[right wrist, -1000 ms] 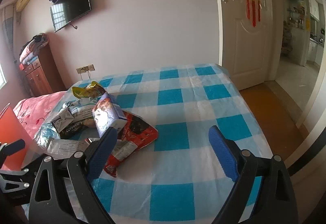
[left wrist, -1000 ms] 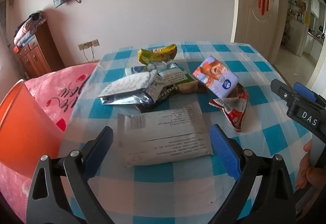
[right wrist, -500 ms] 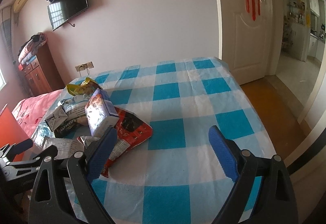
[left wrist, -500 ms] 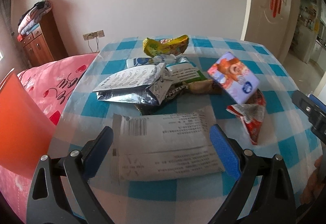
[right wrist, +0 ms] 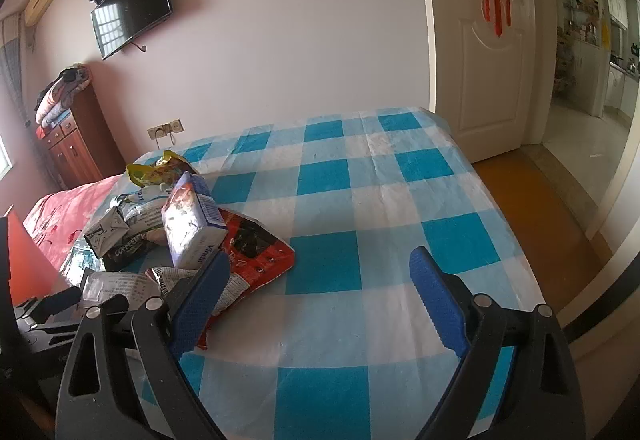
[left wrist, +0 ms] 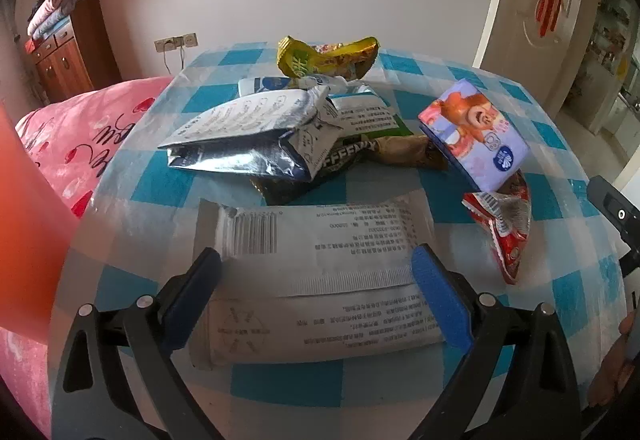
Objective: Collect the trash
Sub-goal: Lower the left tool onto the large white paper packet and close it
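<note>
A pile of trash lies on the blue checked tablecloth (left wrist: 352,392). Nearest is a flat white wrapper (left wrist: 320,280). My left gripper (left wrist: 316,292) is open, its blue fingers on either side of this wrapper. Behind lie a silver foil bag (left wrist: 248,136), a yellow snack bag (left wrist: 328,56), a purple tissue pack (left wrist: 476,136) and a red wrapper (left wrist: 504,228). My right gripper (right wrist: 320,296) is open and empty above the cloth, right of the red wrapper (right wrist: 252,260) and the tissue pack (right wrist: 192,224).
An orange bin (left wrist: 24,240) stands left of the table beside a pink bedcover (left wrist: 88,136). A wooden cabinet (right wrist: 80,144) is against the far wall. A white door (right wrist: 480,40) and open doorway are at the right. The table's right edge (right wrist: 516,240) drops to the floor.
My left gripper has moved forward and down so its open fingers now flank the white wrapper. My right gripper has shifted slightly and stays open.
</note>
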`<move>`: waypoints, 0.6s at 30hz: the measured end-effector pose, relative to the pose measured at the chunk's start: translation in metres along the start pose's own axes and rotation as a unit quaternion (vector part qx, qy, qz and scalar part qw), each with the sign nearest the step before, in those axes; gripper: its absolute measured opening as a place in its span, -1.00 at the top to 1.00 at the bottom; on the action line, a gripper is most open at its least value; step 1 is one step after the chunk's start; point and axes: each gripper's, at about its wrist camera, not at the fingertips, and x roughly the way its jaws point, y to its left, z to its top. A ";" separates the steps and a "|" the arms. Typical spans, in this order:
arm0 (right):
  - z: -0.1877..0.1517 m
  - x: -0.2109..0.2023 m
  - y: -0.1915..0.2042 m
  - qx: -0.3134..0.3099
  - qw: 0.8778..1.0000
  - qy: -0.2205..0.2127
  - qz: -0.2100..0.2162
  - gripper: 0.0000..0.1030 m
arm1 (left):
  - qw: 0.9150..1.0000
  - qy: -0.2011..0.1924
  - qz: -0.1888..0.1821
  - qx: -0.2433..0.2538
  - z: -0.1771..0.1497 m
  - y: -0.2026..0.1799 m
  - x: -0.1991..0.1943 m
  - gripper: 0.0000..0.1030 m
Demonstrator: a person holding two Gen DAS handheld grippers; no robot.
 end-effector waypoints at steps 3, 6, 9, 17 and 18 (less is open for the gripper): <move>0.000 0.000 0.000 0.000 1.000 0.000 0.000 -0.75 | 1.000 -0.002 -0.009 0.013 -0.003 -0.007 -0.002 -0.86; -0.001 0.002 -0.001 -0.001 1.000 0.003 0.002 -0.75 | 0.999 -0.002 -0.024 0.032 -0.009 -0.018 -0.006 -0.86; 0.000 0.004 -0.004 0.001 1.000 0.006 0.005 -0.75 | 0.998 0.002 -0.042 0.054 -0.017 -0.033 -0.012 -0.86; -0.001 0.014 -0.018 0.029 0.998 0.031 0.042 -0.75 | 0.985 0.016 -0.094 0.144 -0.037 -0.057 -0.035 -0.86; -0.001 0.016 -0.018 0.033 0.997 0.038 0.057 -0.75 | 0.983 0.013 -0.099 0.157 -0.037 -0.057 -0.039 -0.86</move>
